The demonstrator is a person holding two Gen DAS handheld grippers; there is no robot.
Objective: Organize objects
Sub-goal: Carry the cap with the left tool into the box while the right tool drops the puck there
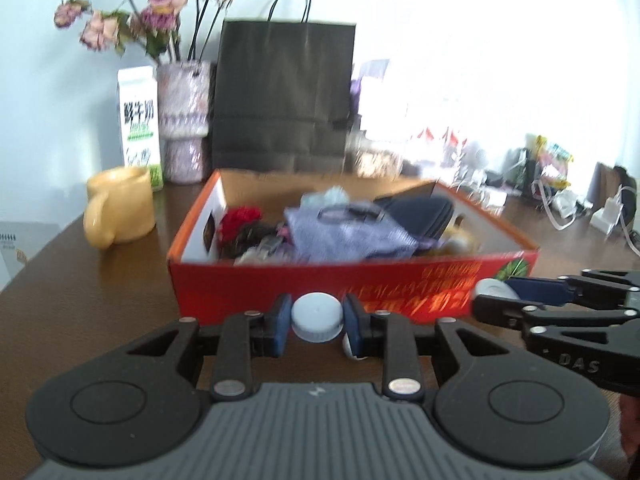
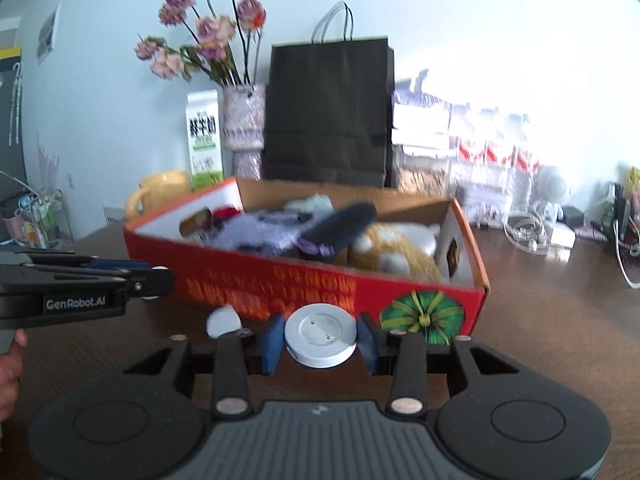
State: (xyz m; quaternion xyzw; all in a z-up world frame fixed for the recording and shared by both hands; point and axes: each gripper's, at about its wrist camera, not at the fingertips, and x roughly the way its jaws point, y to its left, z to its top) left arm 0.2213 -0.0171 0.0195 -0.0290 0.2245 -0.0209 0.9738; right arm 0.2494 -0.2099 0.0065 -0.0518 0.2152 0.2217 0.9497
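Brown table (image 2: 540, 320): red box (image 2: 280, 284), yellow mug (image 1: 120, 208), milk carton (image 1: 140, 120).

The left claw (image 1: 317, 320) grips a white bottle cap (image 1: 317, 317) between its blue pads, just before the red box (image 1: 320, 286) of clutter. The right claw (image 1: 496, 294), entering from the right, pinches a pale round disc (image 1: 494, 289). A yellow mug (image 1: 118, 205) stands near the table's (image 1: 92, 300) far left edge.

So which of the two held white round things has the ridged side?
The bottle cap in the left tongs; the right tongs hold a smooth flat disc.
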